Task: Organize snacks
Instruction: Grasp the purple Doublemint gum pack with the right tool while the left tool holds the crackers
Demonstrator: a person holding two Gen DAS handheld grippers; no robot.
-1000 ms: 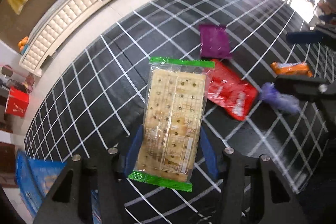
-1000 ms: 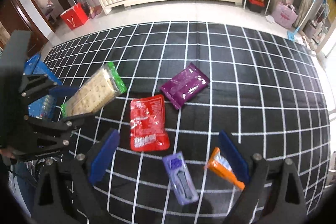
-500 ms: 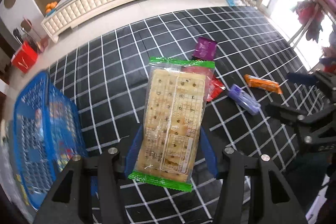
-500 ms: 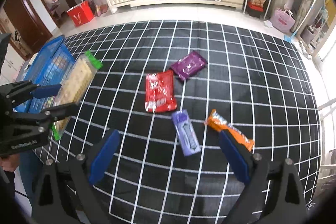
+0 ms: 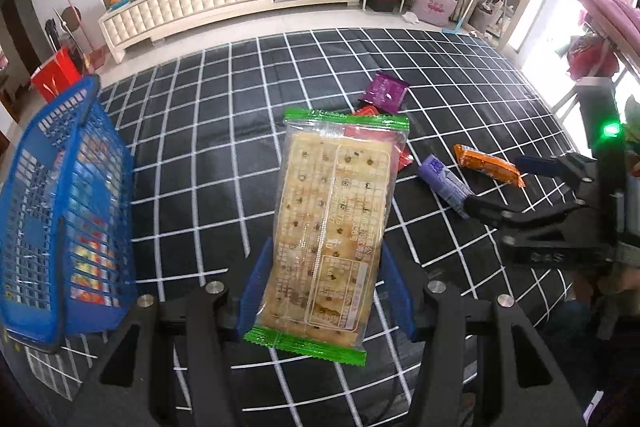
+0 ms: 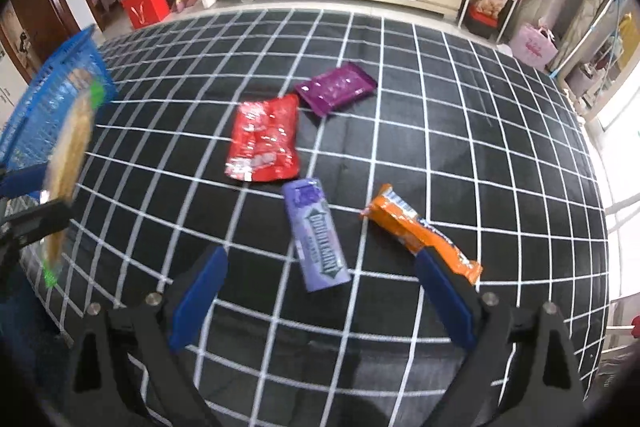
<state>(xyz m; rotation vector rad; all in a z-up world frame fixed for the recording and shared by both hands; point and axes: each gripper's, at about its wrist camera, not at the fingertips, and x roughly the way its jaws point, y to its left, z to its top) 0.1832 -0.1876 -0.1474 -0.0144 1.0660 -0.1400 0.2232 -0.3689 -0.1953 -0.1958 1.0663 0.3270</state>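
A: Cracker pack (image 5: 334, 227), green-ended clear wrap, is pinched between the blue pads of the left claw (image 5: 326, 279). Held lengthwise, its far end sticks well out past the fingertips, off the table (image 5: 224, 131).

B: Where does it sit against the basket (image 5: 60, 195)?

A: The blue basket stands to the left of the pack, near the table's left edge, with colourful packets already inside. The pack is beside it, not over it.

B: Right claw (image 6: 320, 303)?

A: Spread wide, nothing in it. It hangs above the purple bar (image 6: 316, 235), with the orange bar (image 6: 420, 231) touching or just under its right pad; I cannot tell which.

B: What else lies loose?

A: Red pouch (image 6: 264, 141) and purple pouch (image 6: 336, 89), corners nearly touching, further up the checked cloth. Four items on the table, one in hand.

B: Risks, as you judge them?

A: First, the grip is low on the pack, near its bottom end. A quick swing towards the basket could let it pivot or slide out of the pads. Second, the basket rim is tall. A long pack brought in flat may catch the mesh wall and tip out onto the table. Third, a hard squeeze would crack the biscuits. Fourth, the right claw straddles two bars lying close together. Closing there might nudge the orange one or trap both.
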